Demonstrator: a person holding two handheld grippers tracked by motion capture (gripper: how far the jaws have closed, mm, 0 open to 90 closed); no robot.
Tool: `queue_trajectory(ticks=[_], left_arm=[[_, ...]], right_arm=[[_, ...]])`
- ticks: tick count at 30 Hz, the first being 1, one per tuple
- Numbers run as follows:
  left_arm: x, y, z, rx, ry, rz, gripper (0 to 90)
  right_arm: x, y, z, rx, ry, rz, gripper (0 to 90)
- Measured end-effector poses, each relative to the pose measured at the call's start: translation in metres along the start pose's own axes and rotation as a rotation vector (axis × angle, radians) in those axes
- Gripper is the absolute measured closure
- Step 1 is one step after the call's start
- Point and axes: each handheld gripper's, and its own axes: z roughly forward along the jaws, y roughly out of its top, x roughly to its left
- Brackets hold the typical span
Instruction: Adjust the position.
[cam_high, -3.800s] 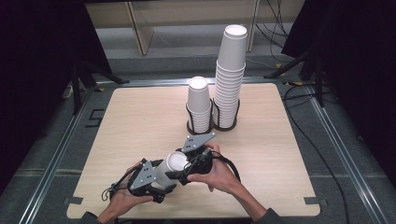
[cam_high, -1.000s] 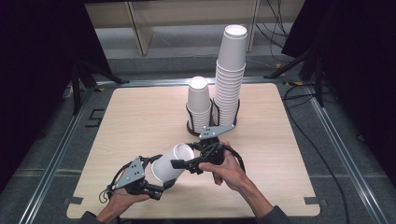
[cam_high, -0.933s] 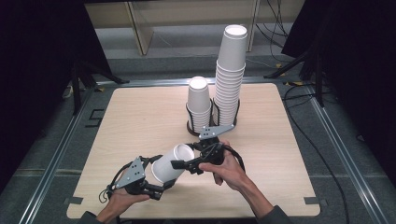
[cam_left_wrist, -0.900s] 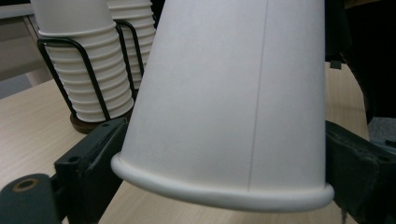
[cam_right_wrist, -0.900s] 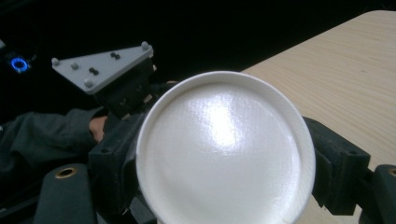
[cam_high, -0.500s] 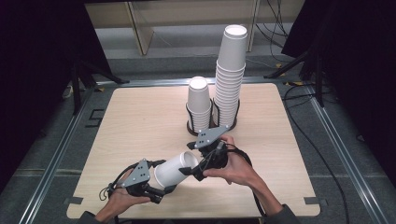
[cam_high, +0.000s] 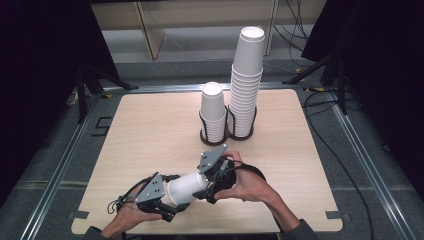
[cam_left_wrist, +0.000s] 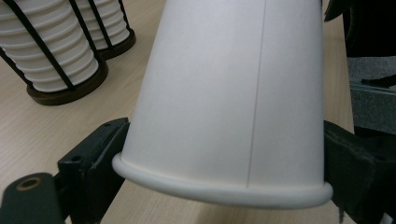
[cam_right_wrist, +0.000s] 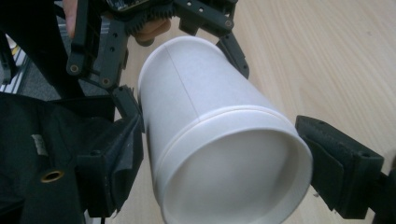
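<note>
The left gripper (cam_high: 167, 197) and the right gripper (cam_high: 210, 182) meet near the table's (cam_high: 150, 125) front edge, sharing white paper cups (cam_high: 187, 187) held on their side between them. In the left gripper view, both black jaws press against a cup (cam_left_wrist: 229, 93) near its rolled rim. In the right gripper view, the jaws clamp the closed bottom end of a cup (cam_right_wrist: 224, 154), with a second cup nested over it. Farther back, well apart, 2 cup stacks stand in wire holders: a short stack (cam_high: 213, 112) just beside a tall stack (cam_high: 246, 80).
</note>
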Motion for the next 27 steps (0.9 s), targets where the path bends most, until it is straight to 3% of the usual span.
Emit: queue_trajectory(ticks=[2, 7, 11, 14, 16, 17, 22, 23, 27], left_arm=[[-0.001, 0.000, 0.000, -0.005, -0.007, 0.005, 10.4], [-0.002, 0.000, 0.001, -0.003, -0.016, 0.024, 10.3], [-0.002, 0.000, 0.000, 0.001, -0.020, 0.039, 10.0], [-0.002, -0.001, 0.001, -0.012, -0.024, 0.033, 9.4], [-0.002, -0.001, 0.001, -0.026, -0.024, 0.036, 9.1], [-0.002, -0.001, 0.000, -0.021, -0.021, 0.040, 8.7], [-0.001, -0.001, 0.000, -0.056, -0.019, 0.018, 6.0], [-0.001, -0.001, 0.001, -0.087, -0.027, -0.002, 5.6], [0.000, 0.000, -0.003, -0.126, -0.025, -0.016, 5.1]], right_arm=[[0.001, -0.001, 0.003, 0.011, 0.026, 0.021, 18.9], [0.000, -0.003, 0.008, 0.010, 0.071, 0.020, 20.3], [-0.002, -0.006, 0.009, 0.002, 0.101, 0.057, 21.4], [-0.004, -0.007, 0.009, -0.016, 0.115, 0.042, 22.2], [-0.003, -0.007, 0.008, -0.013, 0.120, 0.058, 22.9], [-0.004, -0.007, 0.008, -0.027, 0.121, 0.035, 23.1], [-0.003, -0.005, 0.004, -0.045, 0.113, 0.019, 23.5], [-0.002, -0.005, 0.003, -0.043, 0.115, 0.022, 23.6], [-0.004, -0.006, -0.003, -0.066, 0.120, 0.041, 23.7]])
